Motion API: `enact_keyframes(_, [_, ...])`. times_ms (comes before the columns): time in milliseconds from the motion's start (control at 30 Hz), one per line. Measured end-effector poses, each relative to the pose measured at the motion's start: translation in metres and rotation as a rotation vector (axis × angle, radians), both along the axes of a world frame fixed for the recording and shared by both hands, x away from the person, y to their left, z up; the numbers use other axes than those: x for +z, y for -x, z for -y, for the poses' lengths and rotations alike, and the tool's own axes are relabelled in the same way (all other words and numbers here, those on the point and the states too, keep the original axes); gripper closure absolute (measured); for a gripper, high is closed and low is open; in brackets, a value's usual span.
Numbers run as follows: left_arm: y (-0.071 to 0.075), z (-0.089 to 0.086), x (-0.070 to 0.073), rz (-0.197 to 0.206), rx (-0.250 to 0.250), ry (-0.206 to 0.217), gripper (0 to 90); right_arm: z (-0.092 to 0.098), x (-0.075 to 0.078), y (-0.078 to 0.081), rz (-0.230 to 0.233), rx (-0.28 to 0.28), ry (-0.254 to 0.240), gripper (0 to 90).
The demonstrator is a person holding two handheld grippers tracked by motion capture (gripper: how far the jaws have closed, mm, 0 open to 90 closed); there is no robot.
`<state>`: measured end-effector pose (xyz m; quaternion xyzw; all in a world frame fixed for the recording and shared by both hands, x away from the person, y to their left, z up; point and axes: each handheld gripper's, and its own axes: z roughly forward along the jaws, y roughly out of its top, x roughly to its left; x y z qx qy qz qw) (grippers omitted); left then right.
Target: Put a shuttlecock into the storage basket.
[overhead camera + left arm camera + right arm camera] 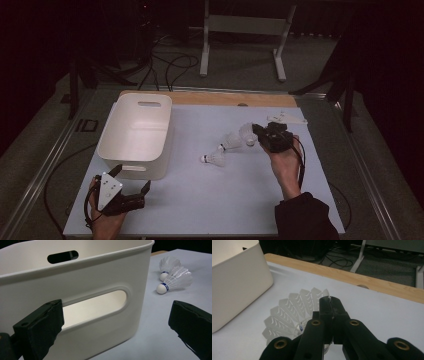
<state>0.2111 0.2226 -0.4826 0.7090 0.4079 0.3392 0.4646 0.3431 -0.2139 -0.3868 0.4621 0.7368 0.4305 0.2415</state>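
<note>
Three white shuttlecocks lie right of the table's middle. My right gripper [257, 134] [329, 300] is shut on the feather rim of the farthest shuttlecock [247, 132] [289, 312], whose skirt fans out to the left of the jaws. The other two shuttlecocks [231, 141] [214, 159] lie in a row toward the front left; the left gripper view has them as the near one [175, 281] and the far one [170, 263]. My left gripper [131, 178] [116, 327] stands open at the front left, facing the near wall of the white basket [135, 130] [87, 272] [237, 285].
The basket has a handle slot in each end wall. A small white object [287, 119] lies at the table's far right. A wooden strip [210, 97] [362, 280] edges the table's far side. Beyond it, cables and a white stand sit on the floor.
</note>
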Motion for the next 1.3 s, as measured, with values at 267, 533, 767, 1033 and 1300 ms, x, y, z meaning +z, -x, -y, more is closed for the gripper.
enact_keyframes(267, [0.000,0.000,0.000,0.000,0.000,0.000,0.6,-0.003,0.002,-0.002,0.006,-0.002,-0.012,89.8])
enact_keyframes(533, [0.000,0.000,0.000,-0.001,0.000,-0.001,0.6,-0.007,0.007,-0.005,0.019,-0.002,-0.015,89.8])
enact_keyframes(767, [0.000,0.000,0.000,-0.002,0.000,-0.003,0.6,-0.009,0.009,-0.008,0.020,-0.003,-0.027,89.8])
enact_keyframes(1033, [0.000,0.000,0.000,-0.001,0.001,-0.003,0.6,-0.013,0.013,-0.011,0.028,-0.004,-0.035,89.8])
enact_keyframes(1300, [0.000,0.000,0.000,-0.002,0.001,-0.004,0.7,-0.017,0.015,-0.014,0.035,-0.004,-0.037,89.8])
